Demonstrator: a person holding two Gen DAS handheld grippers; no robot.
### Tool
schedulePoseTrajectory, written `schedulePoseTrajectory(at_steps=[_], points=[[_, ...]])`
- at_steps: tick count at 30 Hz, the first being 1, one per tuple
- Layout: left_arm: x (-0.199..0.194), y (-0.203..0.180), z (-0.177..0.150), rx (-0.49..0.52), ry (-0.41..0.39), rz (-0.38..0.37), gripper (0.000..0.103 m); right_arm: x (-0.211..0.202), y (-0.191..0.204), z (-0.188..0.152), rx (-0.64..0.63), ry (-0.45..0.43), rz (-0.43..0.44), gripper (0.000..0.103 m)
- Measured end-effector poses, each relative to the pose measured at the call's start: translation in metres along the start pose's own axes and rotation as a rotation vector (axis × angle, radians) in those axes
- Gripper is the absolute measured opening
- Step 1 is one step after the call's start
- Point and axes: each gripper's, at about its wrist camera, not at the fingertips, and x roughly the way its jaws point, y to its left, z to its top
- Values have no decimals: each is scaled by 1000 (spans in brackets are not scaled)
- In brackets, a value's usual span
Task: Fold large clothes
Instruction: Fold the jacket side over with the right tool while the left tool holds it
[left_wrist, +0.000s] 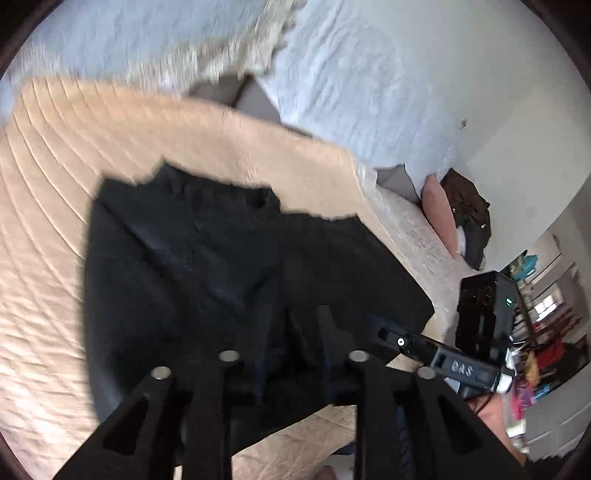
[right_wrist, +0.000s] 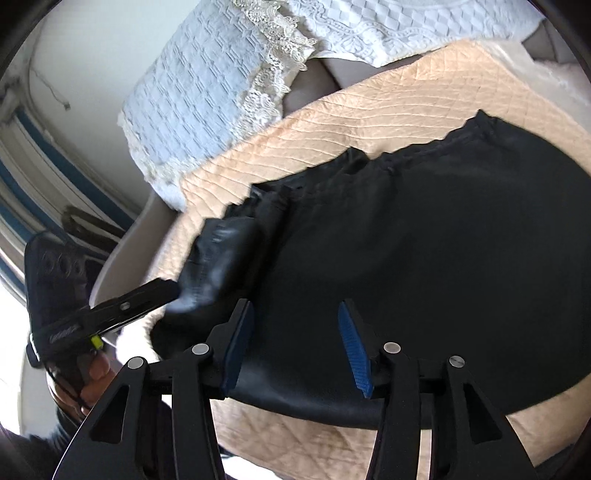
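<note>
A: Where is the garment?

B: The black garment (right_wrist: 424, 258) lies spread on a peach quilt (right_wrist: 369, 118), straight ahead of and under both tools. A white lace-edged cover (right_wrist: 207, 110) lies beyond the quilt.

A: And the right hand-held gripper (right_wrist: 299, 339)?

B: Its jaws stand apart, released, with the blue pads (right_wrist: 354, 354) clear on both sides. The garment's near hem lies under the gap between them, but neither pad presses on it.

A: The left hand-held gripper (left_wrist: 295, 332)?

B: In its own view the fingers are dark against the dark cloth, so the gap is hard to read there. From the right wrist view it reaches in from the left (right_wrist: 162, 291), tips at a bunched fold of the garment (right_wrist: 218, 258). That part is blurred; I cannot tell whether it pinches the fold or merely touches it.

A: Anything else near?

B: A hand (right_wrist: 96, 376) grips the left tool's handle.
</note>
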Motion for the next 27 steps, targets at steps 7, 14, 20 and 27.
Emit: schedulePoseTrajectory(at_steps=[7, 14, 20, 27], points=[[-38, 53, -3, -39, -86, 255, 45, 42, 25, 15, 3, 67, 112, 53], [-26, 79, -20, -79, -41, 331, 45, 84, 46, 26, -10, 109, 143, 54], [-16, 68, -24, -30, -32, 358, 45, 99, 47, 31, -12, 131, 124, 54], [-11, 67, -24, -12, -27, 373, 45, 109, 51, 33, -24, 148, 73, 39]])
